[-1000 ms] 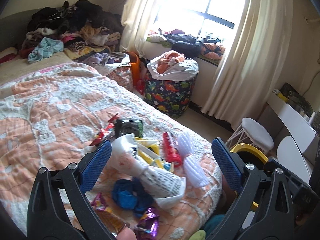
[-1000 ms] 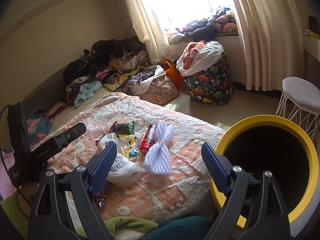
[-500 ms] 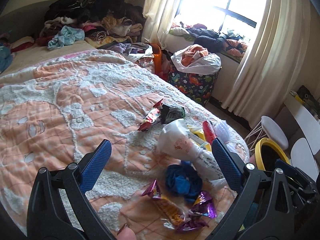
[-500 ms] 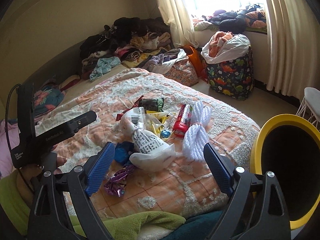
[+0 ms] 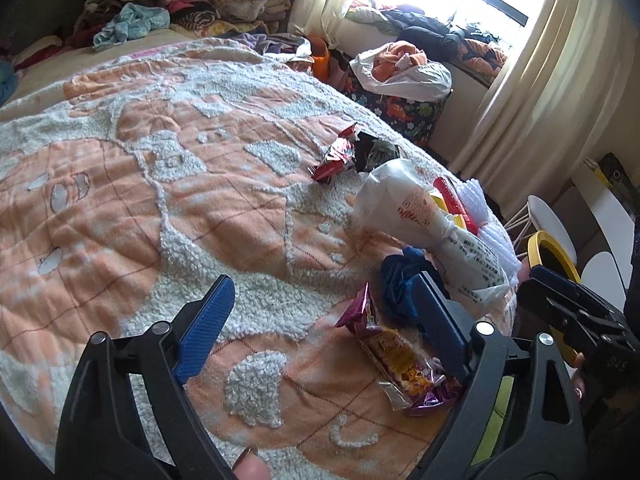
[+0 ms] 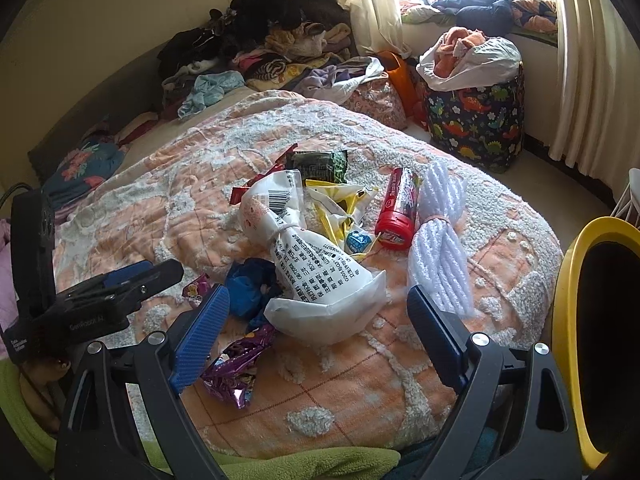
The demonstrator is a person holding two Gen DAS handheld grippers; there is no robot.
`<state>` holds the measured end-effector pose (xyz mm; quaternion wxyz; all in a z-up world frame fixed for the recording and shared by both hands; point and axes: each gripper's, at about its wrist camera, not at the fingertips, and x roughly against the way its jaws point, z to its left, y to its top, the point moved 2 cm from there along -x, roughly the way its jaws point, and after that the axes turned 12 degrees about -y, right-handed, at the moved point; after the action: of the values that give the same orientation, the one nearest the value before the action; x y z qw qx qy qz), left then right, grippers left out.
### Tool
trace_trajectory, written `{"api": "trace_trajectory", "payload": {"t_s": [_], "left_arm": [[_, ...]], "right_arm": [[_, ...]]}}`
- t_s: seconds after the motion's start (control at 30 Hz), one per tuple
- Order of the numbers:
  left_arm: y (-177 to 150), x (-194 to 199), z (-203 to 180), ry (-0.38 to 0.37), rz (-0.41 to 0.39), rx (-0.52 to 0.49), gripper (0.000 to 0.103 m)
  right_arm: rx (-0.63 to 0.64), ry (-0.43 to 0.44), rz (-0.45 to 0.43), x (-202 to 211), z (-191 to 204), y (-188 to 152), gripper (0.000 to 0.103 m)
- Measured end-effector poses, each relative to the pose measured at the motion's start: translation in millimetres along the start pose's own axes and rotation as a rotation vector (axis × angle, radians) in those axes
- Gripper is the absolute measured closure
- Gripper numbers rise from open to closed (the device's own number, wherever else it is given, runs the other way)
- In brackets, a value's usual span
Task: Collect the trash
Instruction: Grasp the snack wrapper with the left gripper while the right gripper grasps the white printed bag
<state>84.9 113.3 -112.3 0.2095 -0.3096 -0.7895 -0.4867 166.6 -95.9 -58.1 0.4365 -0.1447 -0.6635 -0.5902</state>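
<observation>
Two grippers hang over an orange-and-white bedspread (image 6: 328, 392), both with jaws spread and nothing between the pads. At the left, the left gripper (image 5: 320, 320) points down at bare blanket; its jaws have just been closing a little, and a purple-and-yellow snack wrapper (image 5: 394, 354) lies just beside its right finger. Right of that, the right gripper (image 6: 316, 328) sits near the trash heap: a purple foil wrapper (image 6: 234, 368) by its left finger, a crumpled blue scrap (image 6: 248, 288), then a knotted white printed bag (image 6: 316, 276) in the middle. Farther off lie a dark green packet (image 6: 320, 162) and yellow wrappers (image 6: 340, 204), then a red tube (image 6: 398, 210) touching a white yarn bundle (image 6: 440, 240). At the far right stands a yellow-rimmed bin (image 6: 572, 280), beside the bed.
</observation>
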Motion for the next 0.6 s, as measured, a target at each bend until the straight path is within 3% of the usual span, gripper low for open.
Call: {"api": "trace_trajectory", "payload": {"t_s": [0.13,0.43,0.6], "left_arm": [[-5,-6,3,-0.052,0.035,0.03,0.038],[-15,-18,-3,-0.125,0.091,0.054,0.055],[-18,-25,-4,-0.142,0.11,0.059,0.074]], "right_arm": [[-0.017,0.002,0.04,-14,1,2,0.016],[-0.09,0.02,0.138,-45,1,-1,0.038],[-0.128,0.024,0.122,-42,-3,-2,0.053]]}}
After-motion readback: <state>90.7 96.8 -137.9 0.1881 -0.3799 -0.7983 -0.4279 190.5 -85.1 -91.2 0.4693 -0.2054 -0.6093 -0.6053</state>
